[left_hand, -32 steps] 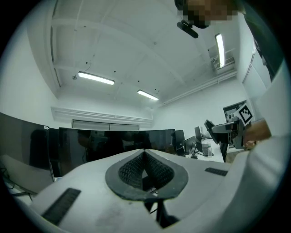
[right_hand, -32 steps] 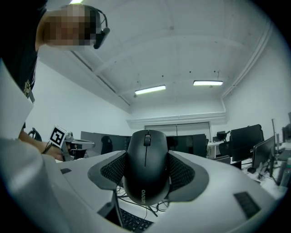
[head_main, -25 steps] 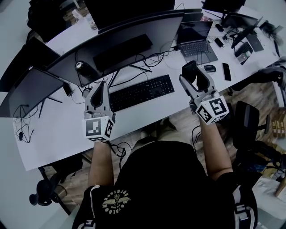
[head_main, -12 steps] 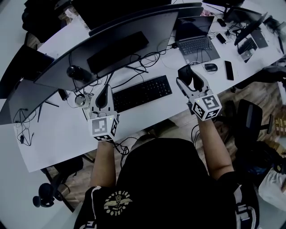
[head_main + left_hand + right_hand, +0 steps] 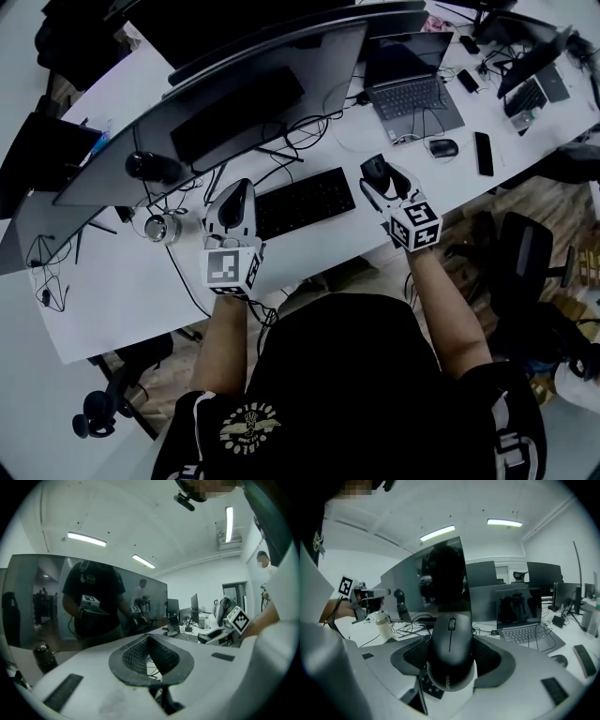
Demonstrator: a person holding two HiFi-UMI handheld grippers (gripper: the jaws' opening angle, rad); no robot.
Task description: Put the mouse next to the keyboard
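A black mouse (image 5: pixel 450 654) sits between the jaws of my right gripper (image 5: pixel 379 175), which is shut on its sides. In the head view the mouse (image 5: pixel 375 170) hangs just off the right end of the black keyboard (image 5: pixel 305 202), low over the white desk (image 5: pixel 131 286). Keys of the keyboard (image 5: pixel 425 686) show under the mouse in the right gripper view. My left gripper (image 5: pixel 234 199) rests at the keyboard's left end, its pads (image 5: pixel 140 653) pressed together with nothing between them.
A wide curved monitor (image 5: pixel 234 103) stands behind the keyboard amid tangled cables. Right of it are an open laptop (image 5: pixel 412 89), a second mouse (image 5: pixel 442 147) and a phone (image 5: pixel 484 153). A small cup (image 5: pixel 159 226) sits left of my left gripper. An office chair (image 5: pixel 520 258) is at the right.
My right gripper has carried the mouse left, from near the laptop toward the keyboard's right end. The left gripper has stayed at the keyboard's left end.
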